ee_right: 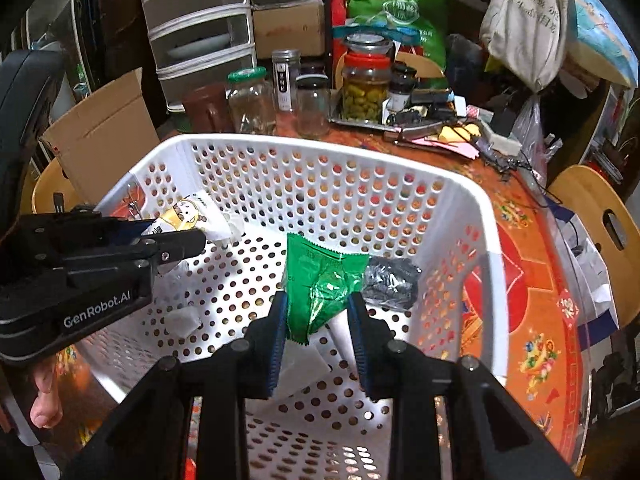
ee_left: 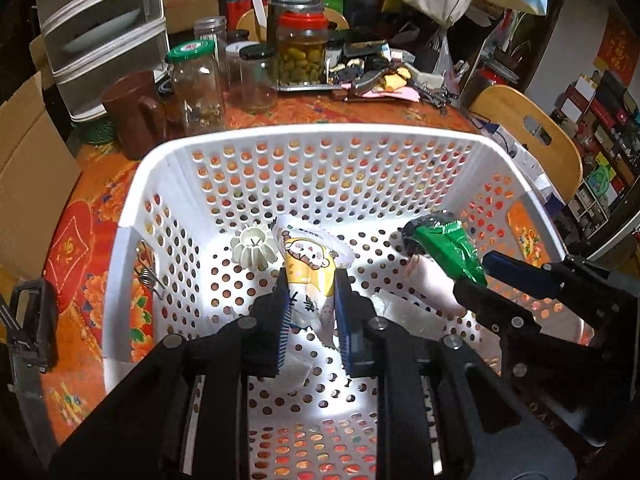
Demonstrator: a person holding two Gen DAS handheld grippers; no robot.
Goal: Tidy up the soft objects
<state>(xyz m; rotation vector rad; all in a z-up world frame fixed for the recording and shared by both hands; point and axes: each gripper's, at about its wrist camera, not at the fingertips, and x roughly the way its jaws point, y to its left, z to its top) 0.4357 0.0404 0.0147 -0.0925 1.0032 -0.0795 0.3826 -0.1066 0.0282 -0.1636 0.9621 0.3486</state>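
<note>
While over the basket (ee_left: 132,216), both tongs (narrow) on packets.

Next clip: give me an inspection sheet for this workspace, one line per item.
Surface: table under an orange floral cloth, carrying a white perforated basket.
Job's things: yellow cartoon packet and green packet, both over the basket; a black packet and white pieces on its floor.
Clutter: white ribbed plastic piece in the basket; glass jars, a brown mug and a tray of oddments behind.
Grippers: left gripper shut on the yellow cartoon packet; right gripper shut on the green packet.
Cables: thin dark wires at the table's edge.
Surroundings: drawer unit, cardboard, hanging bags, wooden chairs.
</note>
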